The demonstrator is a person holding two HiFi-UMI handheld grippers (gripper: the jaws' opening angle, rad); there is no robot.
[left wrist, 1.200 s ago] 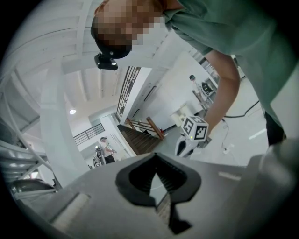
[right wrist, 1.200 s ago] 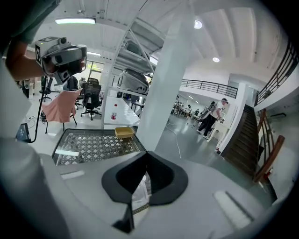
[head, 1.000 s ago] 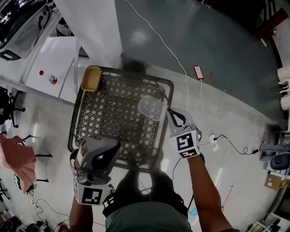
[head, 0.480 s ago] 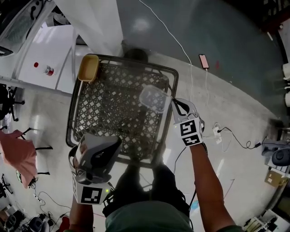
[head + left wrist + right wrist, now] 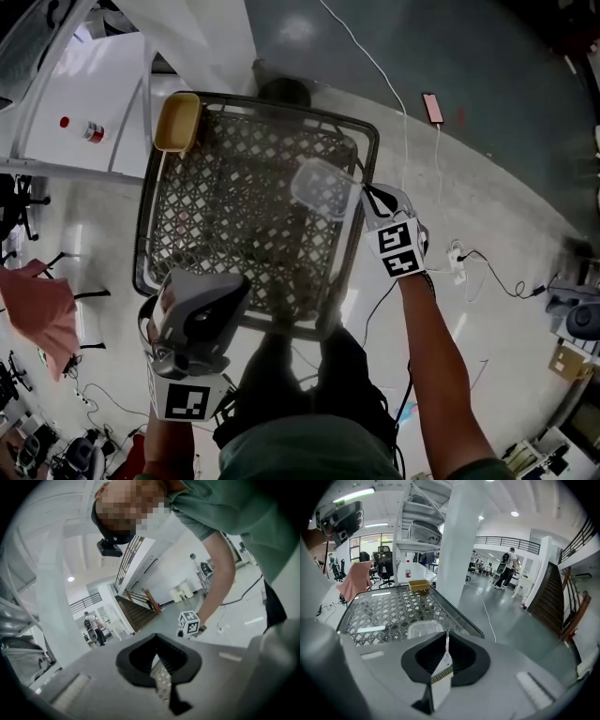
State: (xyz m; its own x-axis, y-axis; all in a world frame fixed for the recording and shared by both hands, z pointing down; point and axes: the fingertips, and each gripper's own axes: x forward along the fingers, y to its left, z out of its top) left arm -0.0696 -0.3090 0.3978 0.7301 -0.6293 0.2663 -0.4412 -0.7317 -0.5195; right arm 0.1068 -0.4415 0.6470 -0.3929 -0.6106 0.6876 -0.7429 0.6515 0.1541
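One clear container, one yellow tub, one cart

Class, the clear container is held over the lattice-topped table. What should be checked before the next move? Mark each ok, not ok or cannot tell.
1. The right tongs shut on the clear container rim: ok.
2. Container over the table, inside its edge: ok.
3. The left tongs shut, empty: ok.
4. The yellow tray at far corner, apart from container: ok.
5. Container lifted off the tabletop: cannot tell.
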